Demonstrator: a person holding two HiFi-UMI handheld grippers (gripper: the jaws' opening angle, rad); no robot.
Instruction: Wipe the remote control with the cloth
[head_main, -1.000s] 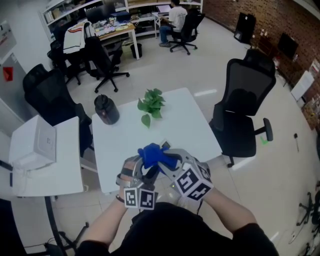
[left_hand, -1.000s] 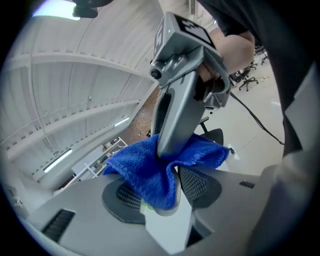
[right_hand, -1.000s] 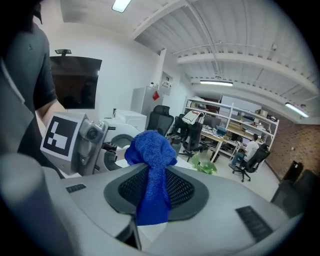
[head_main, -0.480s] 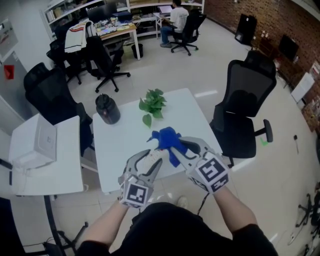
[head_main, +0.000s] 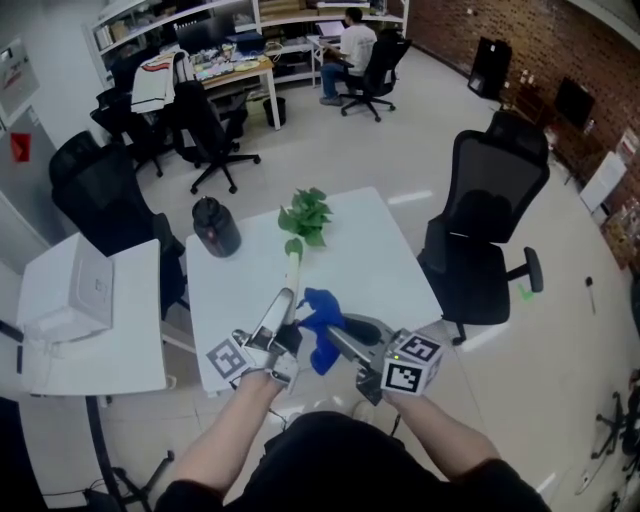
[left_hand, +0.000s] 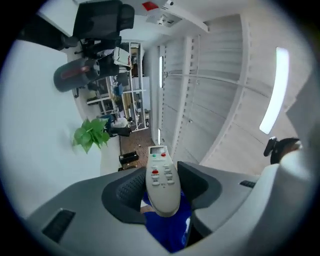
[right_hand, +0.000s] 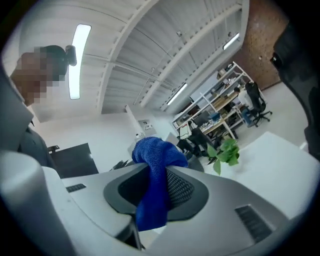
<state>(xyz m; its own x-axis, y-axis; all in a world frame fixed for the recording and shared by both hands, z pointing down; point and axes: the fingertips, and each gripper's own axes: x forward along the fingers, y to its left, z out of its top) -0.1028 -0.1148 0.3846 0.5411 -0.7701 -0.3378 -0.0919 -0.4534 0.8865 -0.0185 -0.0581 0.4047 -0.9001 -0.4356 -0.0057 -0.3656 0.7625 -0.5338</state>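
Note:
My left gripper (head_main: 277, 322) is shut on the lower end of a pale grey remote control (head_main: 292, 272), which sticks out forward over the white table (head_main: 385, 262). In the left gripper view the remote (left_hand: 161, 179) shows its red and green buttons between the dark pads, and the gripper (left_hand: 162, 194) holds it by its sides. My right gripper (head_main: 338, 338) is shut on a blue cloth (head_main: 320, 322), which hangs right beside the remote's held end. The cloth (left_hand: 170, 231) shows under the remote there. In the right gripper view the cloth (right_hand: 154, 172) drapes out of the gripper (right_hand: 155, 194).
A green plant (head_main: 305, 212) and a black jug (head_main: 215, 225) stand at the table's far side. A black office chair (head_main: 490, 215) is at the right. A white box (head_main: 72, 285) sits on a side table at the left. A person (head_main: 352, 42) sits at a distant desk.
The cloth lay over the left gripper, then lifted off to the right, and now hangs beside the remote. The left gripper has turned so that the remote points forward.

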